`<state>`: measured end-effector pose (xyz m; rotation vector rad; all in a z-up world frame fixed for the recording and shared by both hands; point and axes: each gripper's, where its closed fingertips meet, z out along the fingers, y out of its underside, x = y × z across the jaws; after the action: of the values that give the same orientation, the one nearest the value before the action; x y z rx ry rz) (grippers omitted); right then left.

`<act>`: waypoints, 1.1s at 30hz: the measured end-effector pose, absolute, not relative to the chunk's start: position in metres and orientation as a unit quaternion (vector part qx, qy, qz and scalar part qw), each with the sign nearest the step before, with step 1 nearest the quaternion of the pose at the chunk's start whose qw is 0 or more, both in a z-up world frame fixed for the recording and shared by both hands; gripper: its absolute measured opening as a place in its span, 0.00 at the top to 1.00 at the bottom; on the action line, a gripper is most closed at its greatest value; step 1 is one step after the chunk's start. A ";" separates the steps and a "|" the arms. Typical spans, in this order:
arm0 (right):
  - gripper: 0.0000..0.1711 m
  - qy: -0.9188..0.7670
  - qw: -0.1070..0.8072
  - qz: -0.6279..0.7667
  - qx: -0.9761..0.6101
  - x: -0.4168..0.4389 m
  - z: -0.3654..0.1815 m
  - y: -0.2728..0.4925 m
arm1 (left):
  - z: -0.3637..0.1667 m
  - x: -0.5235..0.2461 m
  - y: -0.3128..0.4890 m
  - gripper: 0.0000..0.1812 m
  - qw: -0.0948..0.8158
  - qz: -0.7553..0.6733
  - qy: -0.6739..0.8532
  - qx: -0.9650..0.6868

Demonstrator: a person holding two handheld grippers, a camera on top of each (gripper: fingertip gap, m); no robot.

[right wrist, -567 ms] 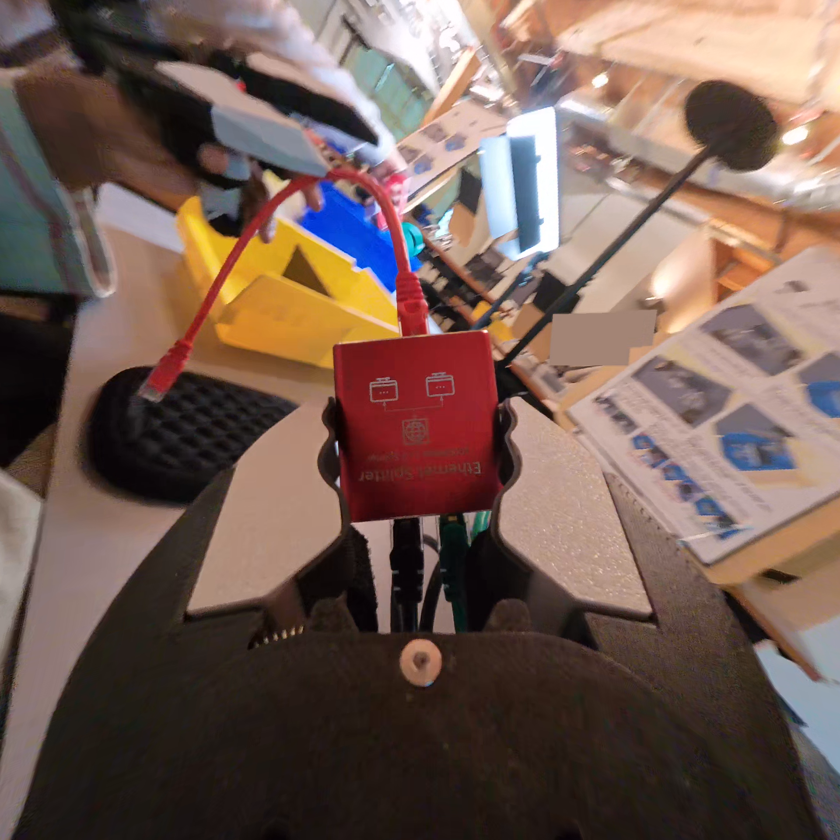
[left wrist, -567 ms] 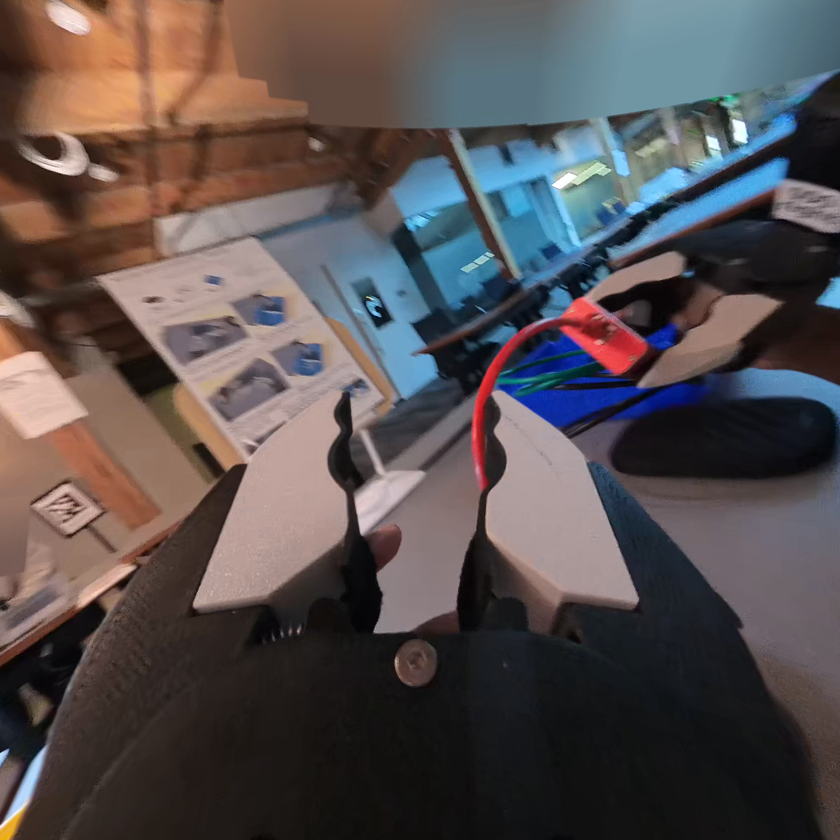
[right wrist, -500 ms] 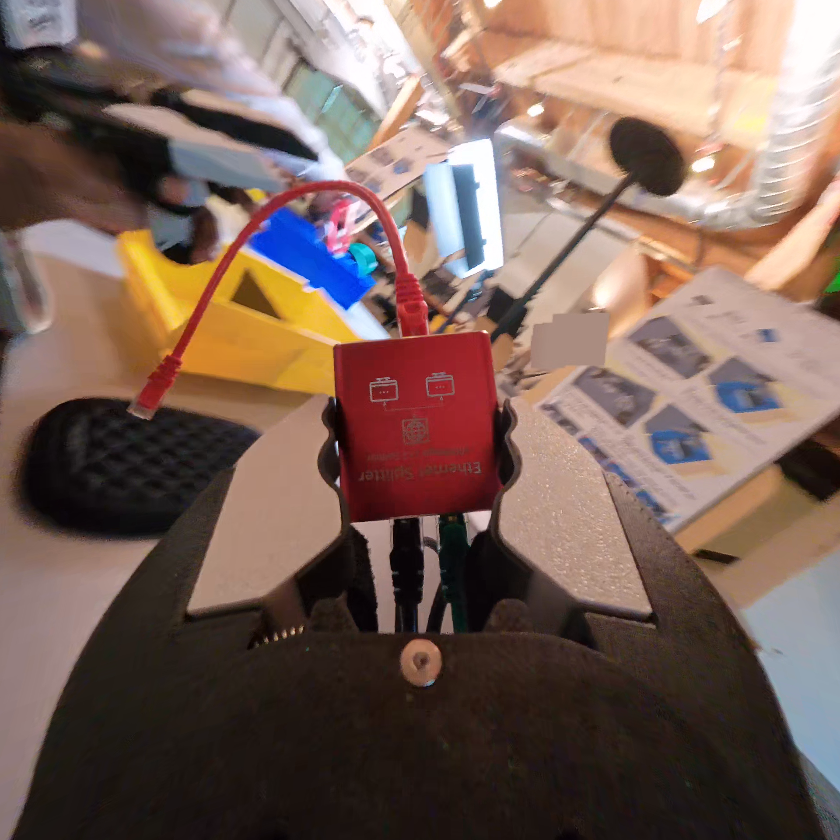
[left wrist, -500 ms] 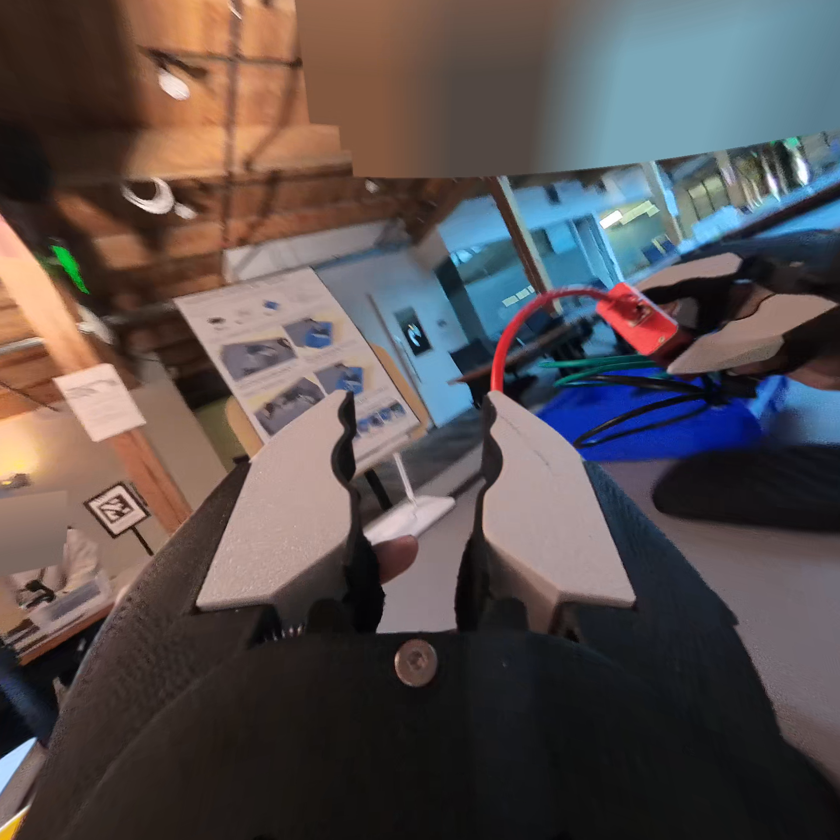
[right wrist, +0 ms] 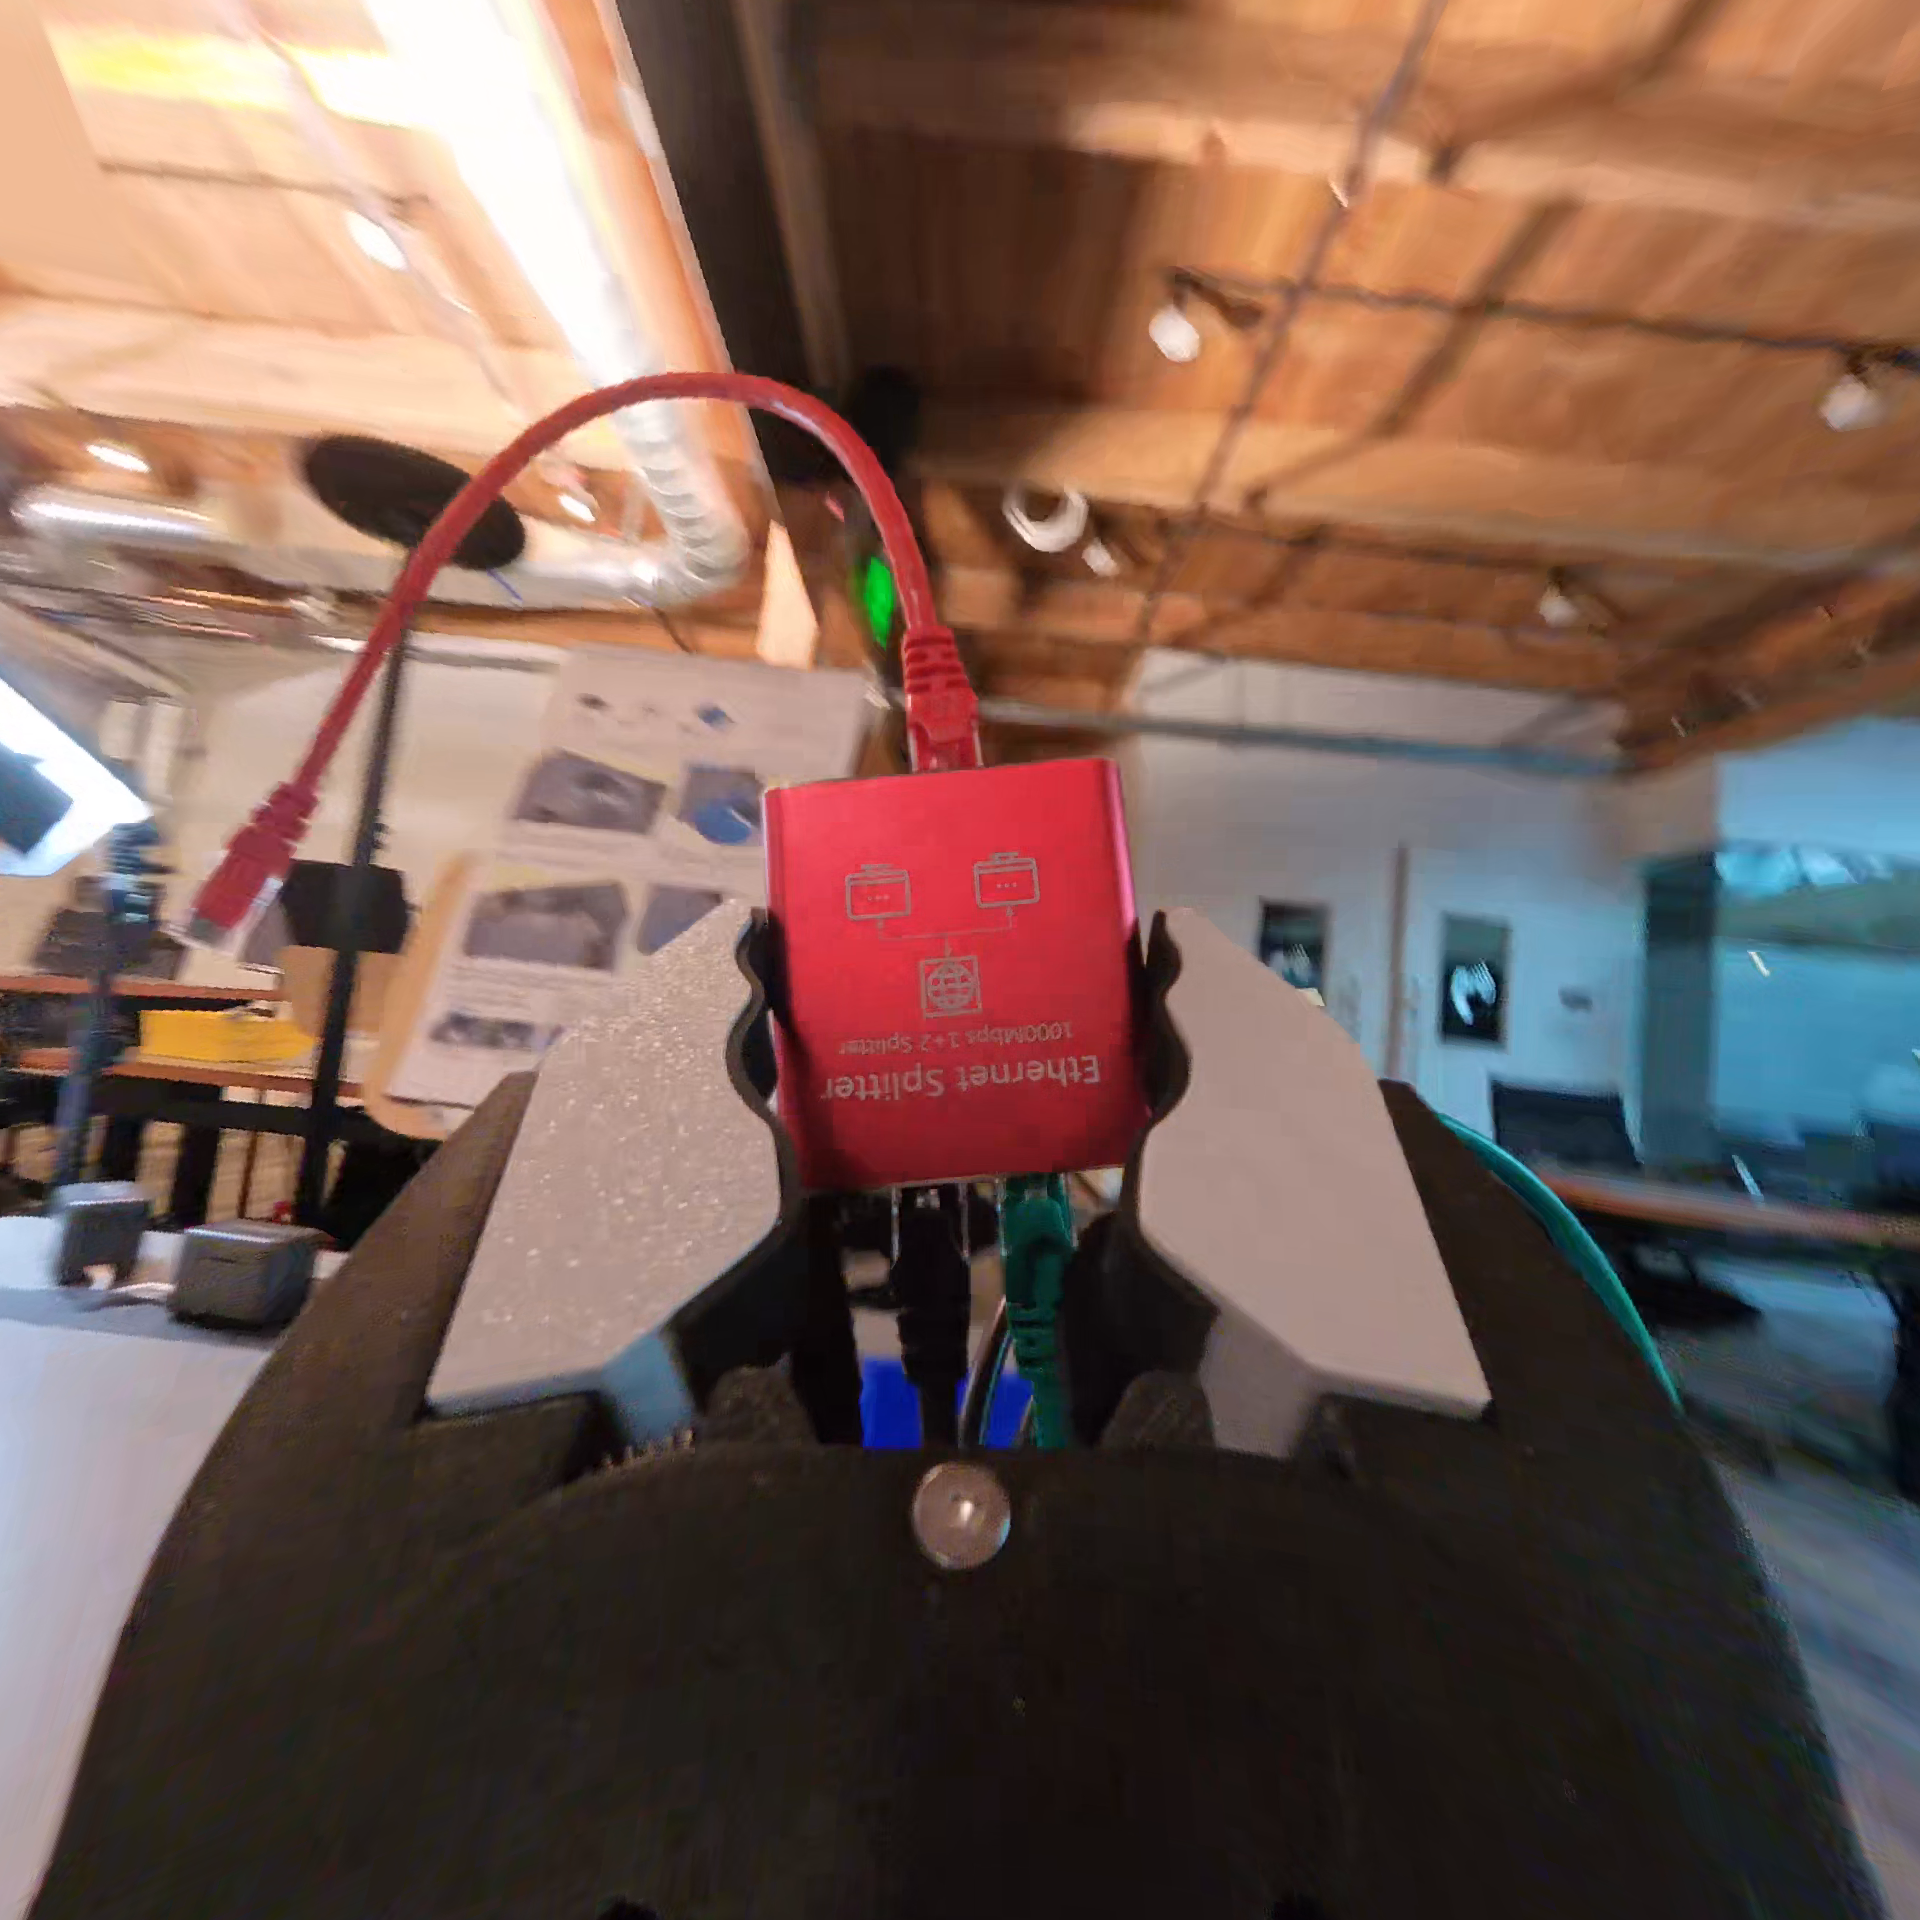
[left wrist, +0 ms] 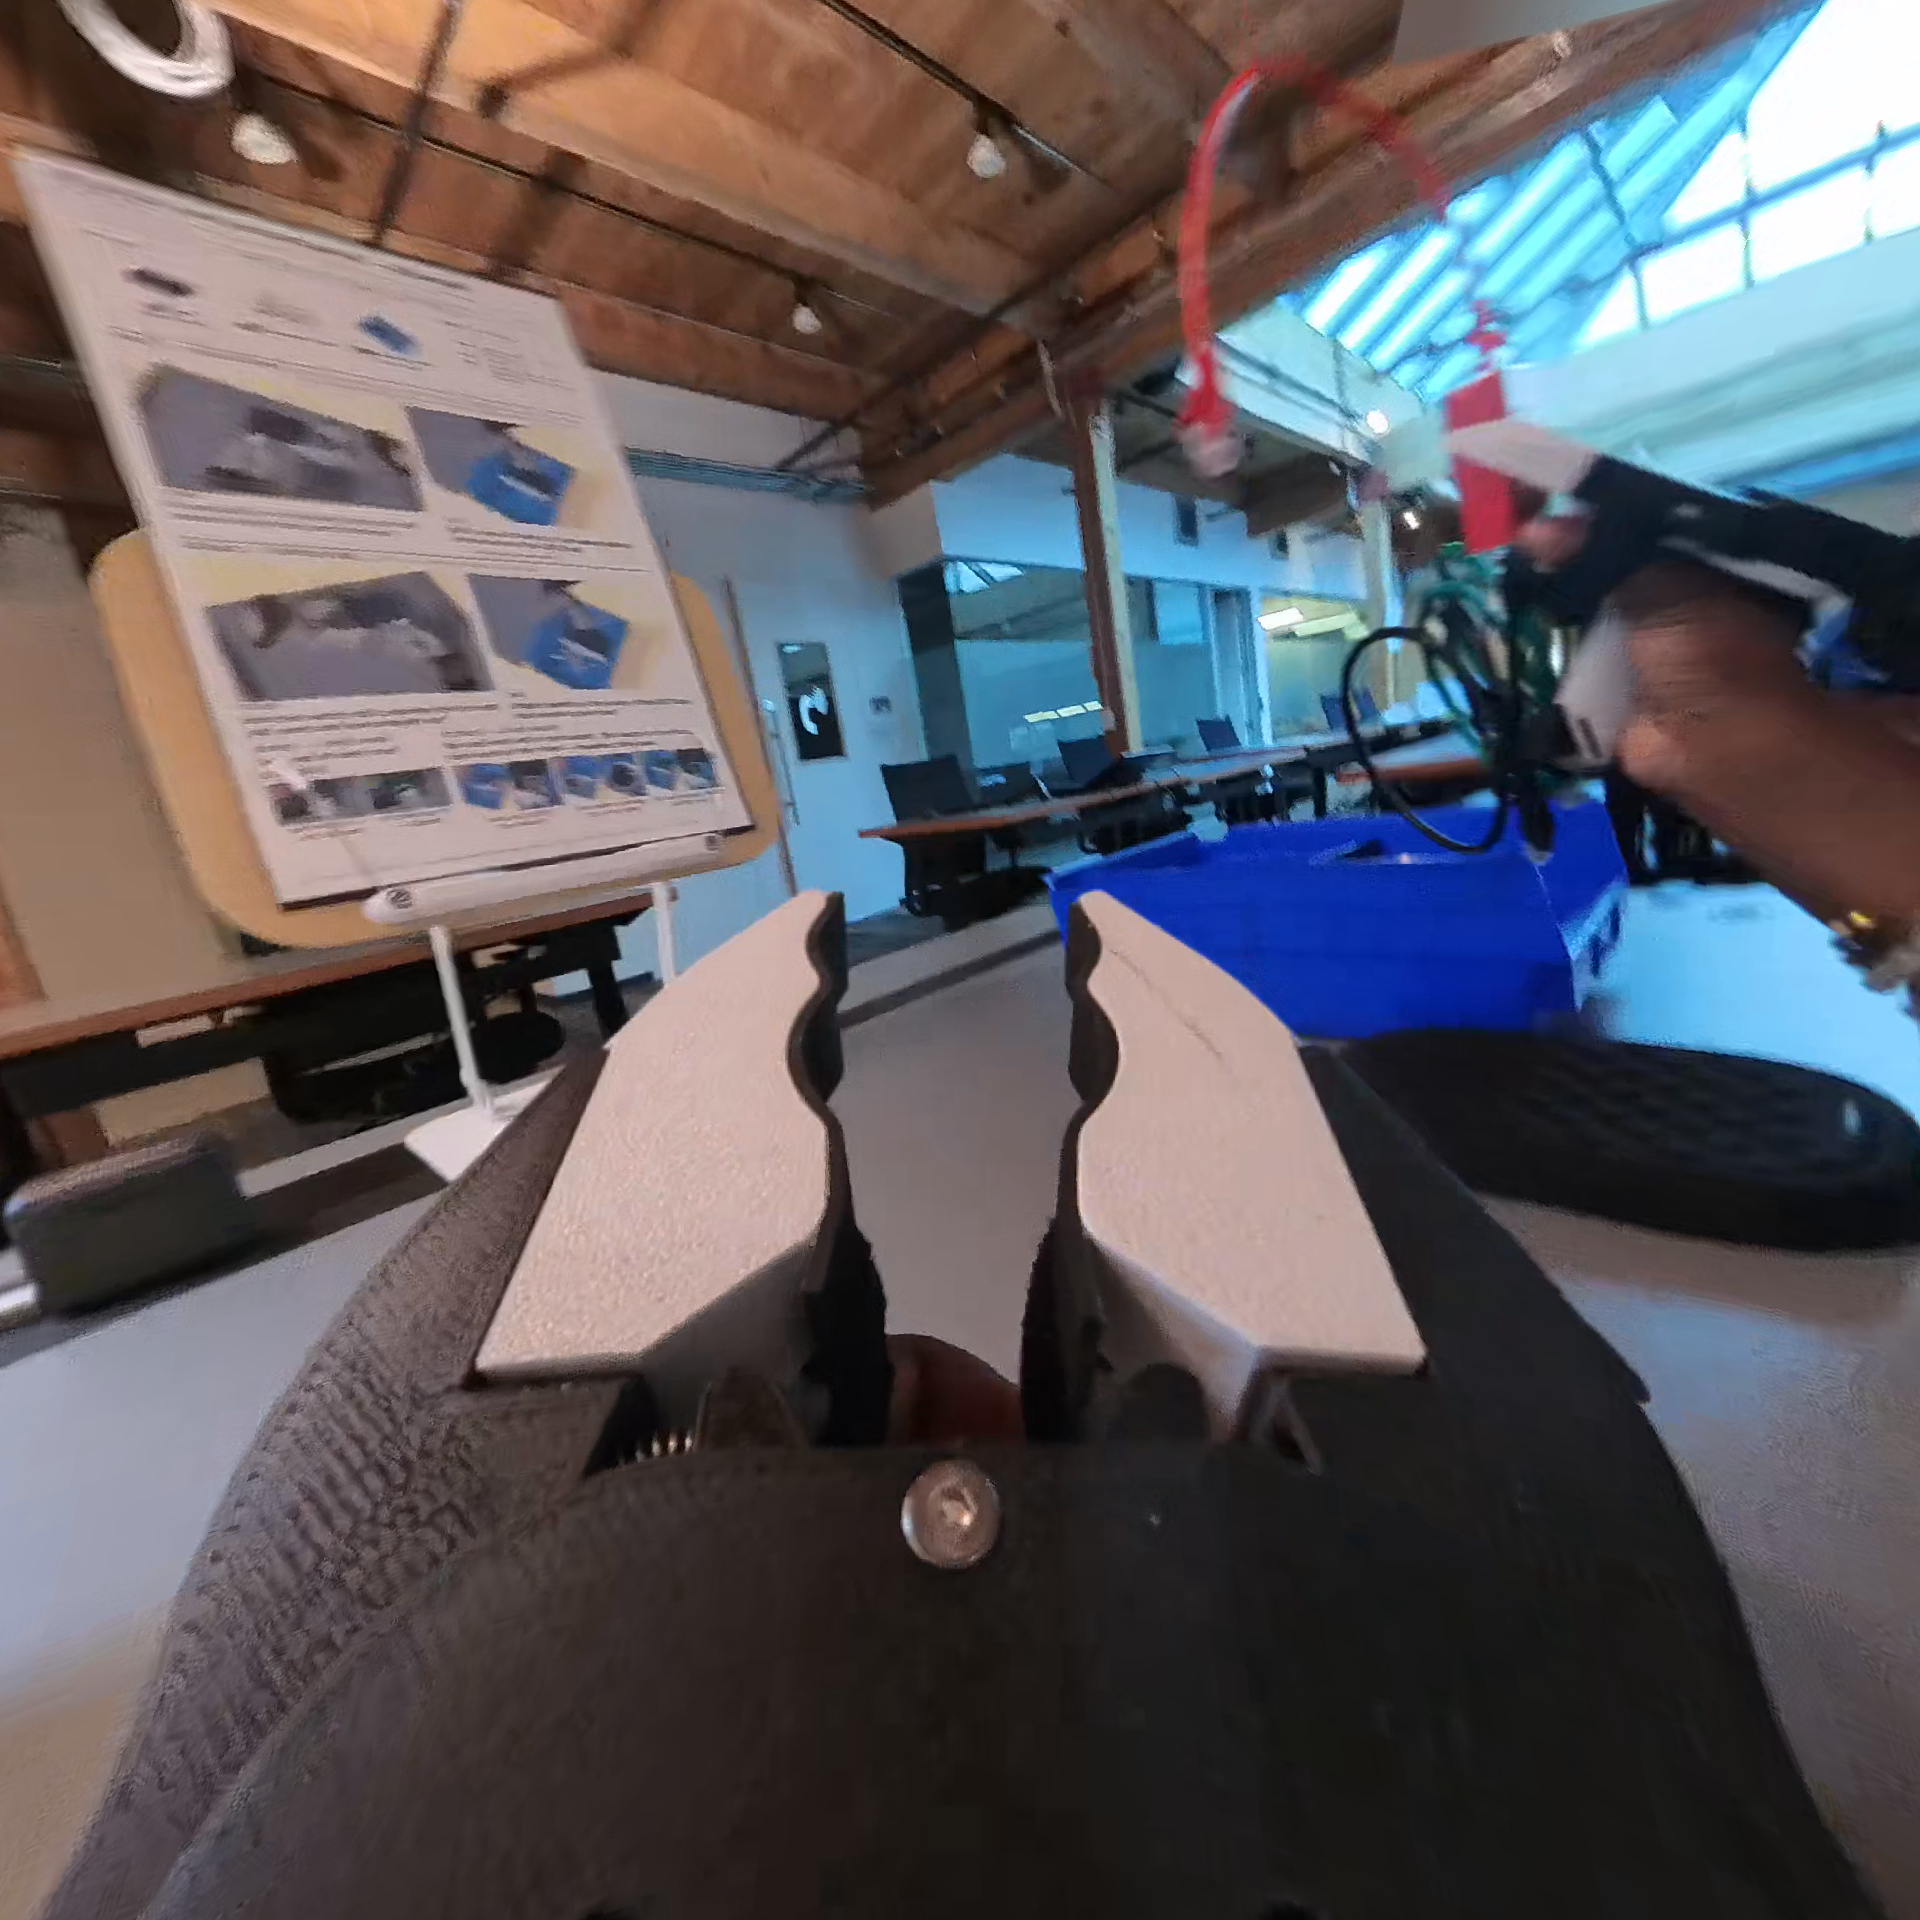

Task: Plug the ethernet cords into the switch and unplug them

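We find the right gripper (right wrist: 951, 1023) clamped on the flat sides of the red switch (right wrist: 951, 987), held aloft so both port ends stay free: a red cord (right wrist: 665, 400) is plugged into the far end and arches over to a loose plug (right wrist: 244, 878) hanging at the left, while a black cord (right wrist: 928, 1299) and a green cord (right wrist: 1037, 1273) sit in the near ports between the fingers. The left gripper (left wrist: 948, 961) stands parted and holds nothing, low over the grey table (left wrist: 1714, 1455) — free, we judge, to take a plug. From its view the switch (left wrist: 1477, 468) hangs above a blue bin (left wrist: 1330, 935) and a black mat (left wrist: 1662, 1132). The switch face bears white printed lettering and port symbols — not transcribed; a poster (left wrist: 364, 540) on a stand is too blurred to read.
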<state>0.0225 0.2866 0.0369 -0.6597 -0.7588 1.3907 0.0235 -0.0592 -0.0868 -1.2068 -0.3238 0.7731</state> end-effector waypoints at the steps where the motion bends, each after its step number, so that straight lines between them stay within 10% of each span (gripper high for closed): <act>1: 0.59 -0.328 0.645 0.607 -0.329 0.012 0.022 0.302 | -0.089 0.026 -0.053 0.78 0.730 0.361 -0.129 -0.566; 16: 0.53 -0.398 0.553 0.488 -0.546 -0.062 -0.078 0.355 | -0.104 0.037 -0.034 0.79 0.690 0.386 -0.064 -0.609; 26: 0.58 -0.467 0.641 0.482 -0.373 -0.024 -0.036 0.321 | -0.106 0.036 -0.032 0.79 0.685 0.387 -0.063 -0.614; 33: 0.58 -0.764 0.396 0.406 -0.307 0.019 -0.122 0.268 | -0.108 0.036 -0.030 0.79 0.679 0.388 -0.060 -0.620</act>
<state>0.0189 0.2677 -0.1217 -0.7789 -1.9372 1.0298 0.0358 -0.0302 -0.1078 -1.3914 -0.1348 0.8717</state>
